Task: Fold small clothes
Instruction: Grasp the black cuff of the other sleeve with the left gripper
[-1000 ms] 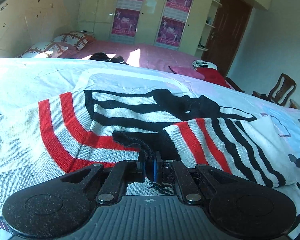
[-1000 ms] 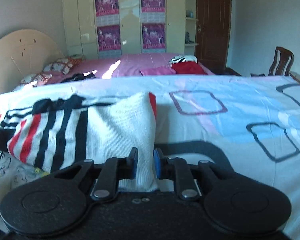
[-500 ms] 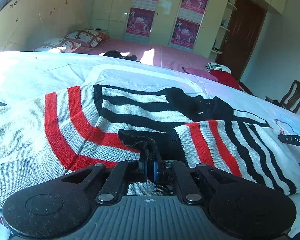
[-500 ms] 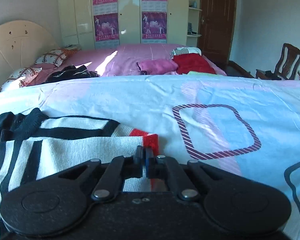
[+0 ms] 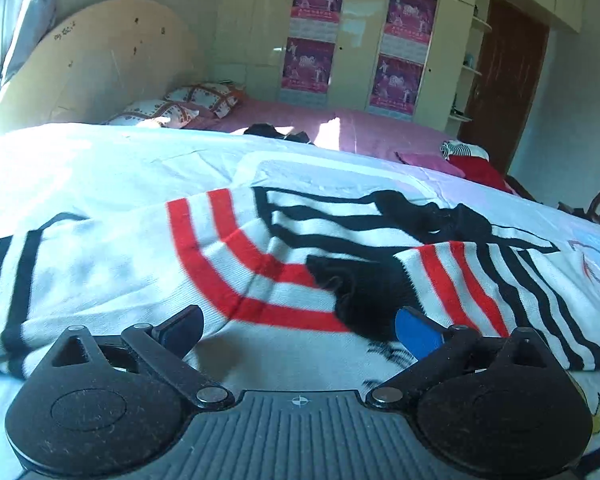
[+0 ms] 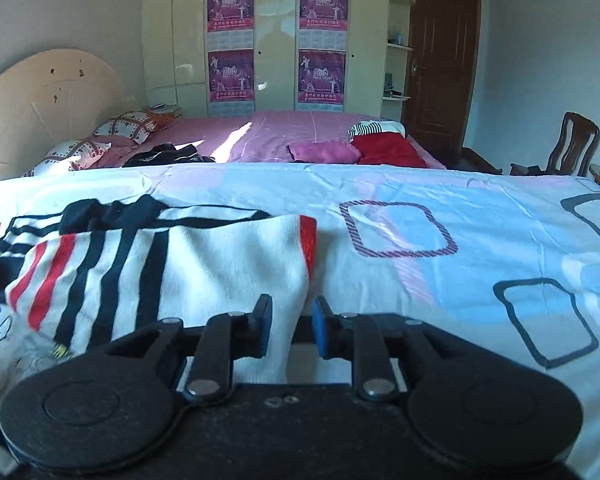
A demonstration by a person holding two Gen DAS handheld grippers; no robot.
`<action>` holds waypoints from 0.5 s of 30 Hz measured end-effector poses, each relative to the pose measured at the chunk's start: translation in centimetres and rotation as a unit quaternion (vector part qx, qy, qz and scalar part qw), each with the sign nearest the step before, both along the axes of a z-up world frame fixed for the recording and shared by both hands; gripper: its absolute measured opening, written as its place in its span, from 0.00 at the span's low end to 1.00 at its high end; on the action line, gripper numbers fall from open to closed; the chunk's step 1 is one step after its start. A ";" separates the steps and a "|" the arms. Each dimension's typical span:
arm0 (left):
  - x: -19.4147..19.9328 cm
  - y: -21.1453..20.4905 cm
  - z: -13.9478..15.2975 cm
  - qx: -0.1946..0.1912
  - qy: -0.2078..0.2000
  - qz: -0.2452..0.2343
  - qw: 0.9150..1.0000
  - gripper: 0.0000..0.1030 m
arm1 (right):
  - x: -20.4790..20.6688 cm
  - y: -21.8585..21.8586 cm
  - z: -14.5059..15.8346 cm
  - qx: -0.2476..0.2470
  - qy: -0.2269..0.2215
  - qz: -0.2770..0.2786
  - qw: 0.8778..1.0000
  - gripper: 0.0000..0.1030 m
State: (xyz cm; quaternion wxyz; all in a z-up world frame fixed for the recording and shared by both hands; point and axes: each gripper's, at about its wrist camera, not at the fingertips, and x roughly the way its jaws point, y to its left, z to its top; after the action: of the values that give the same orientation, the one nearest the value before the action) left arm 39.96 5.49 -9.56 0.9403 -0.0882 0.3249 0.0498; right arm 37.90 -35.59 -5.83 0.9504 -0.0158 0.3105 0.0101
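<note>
One striped knit sweater lies flat on the near bed, on its patterned sheet close to the near edge. A sleeve with red and black bands is already folded across the body, its black cuff resting near the middle of the garment.

The left gripper stands wide, its jaws opening, the cuff lying just ahead of them with nothing pressed between the pads. The right gripper shows a narrow gap, its jaws also opening; the white edge of the sweater's right side runs into that gap, and the pads do not appear to pinch it.

The step in hand looks like letting go after a sleeve fold. To do it well, each gripper should lift clear without dragging the knit, so the sleeve stays square on the body; the next hold should take the hem at both corners, keeping the fold edges parallel to the bed's near edge.

Counted: one sweater, two grippers, two beds, four posters on the wardrobe, two pillows, one chair, one door.
</note>
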 end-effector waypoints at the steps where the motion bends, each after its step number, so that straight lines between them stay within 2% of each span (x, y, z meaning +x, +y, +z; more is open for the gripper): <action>1: -1.2 1.3 0.0 -0.009 0.000 0.014 1.000 0.98 | -1.1 0.2 0.0 0.002 0.001 0.002 1.000 0.21; 2: -2.5 2.7 0.0 -0.019 0.000 0.030 0.999 0.96 | -2.0 0.5 -0.1 0.001 0.002 0.003 1.000 0.21; 3: -4.0 4.6 -0.2 -0.032 0.001 0.048 0.998 0.88 | -3.0 0.8 -0.1 -0.003 0.005 0.001 1.000 0.21; 4: -5.1 6.0 -0.4 -0.040 0.003 0.062 0.997 0.84 | -3.8 1.2 -0.2 -0.003 0.008 0.000 1.000 0.22; 7: -9.0 11.8 -1.2 -0.060 0.009 0.137 0.989 0.75 | -5.5 2.4 -0.4 0.007 0.023 -0.002 1.000 0.21; 8: -10.2 14.0 -1.6 -0.074 0.009 0.162 0.984 0.65 | -5.8 2.9 -0.4 0.008 0.026 -0.003 1.000 0.21; 9: -11.3 16.2 -2.1 -0.100 0.007 0.185 0.978 0.45 | -6.0 3.5 -0.4 0.010 0.028 -0.002 1.000 0.22; 10: -12.4 18.6 -2.6 -0.139 0.000 0.206 0.969 0.37 | -6.1 4.4 -0.4 0.010 0.031 0.002 0.999 0.21; 11: -13.3 20.8 -3.1 -0.172 -0.007 0.229 0.958 0.33 | -6.1 5.2 -0.3 0.008 0.032 0.006 0.999 0.21; 12: -13.9 22.5 -3.5 -0.193 -0.015 0.253 0.948 0.33 | -6.1 6.0 -0.2 0.006 0.031 0.010 0.999 0.21; 15: -14.8 26.5 -5.1 -0.271 -0.045 0.287 0.918 0.32 | -6.0 8.5 0.6 0.009 0.024 0.023 0.999 0.21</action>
State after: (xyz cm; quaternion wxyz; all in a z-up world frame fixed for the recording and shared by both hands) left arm 25.13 31.98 -14.65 0.8390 -0.4316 0.2444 0.2236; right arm 31.85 -27.06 -5.26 0.9421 -0.0147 0.3331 0.0354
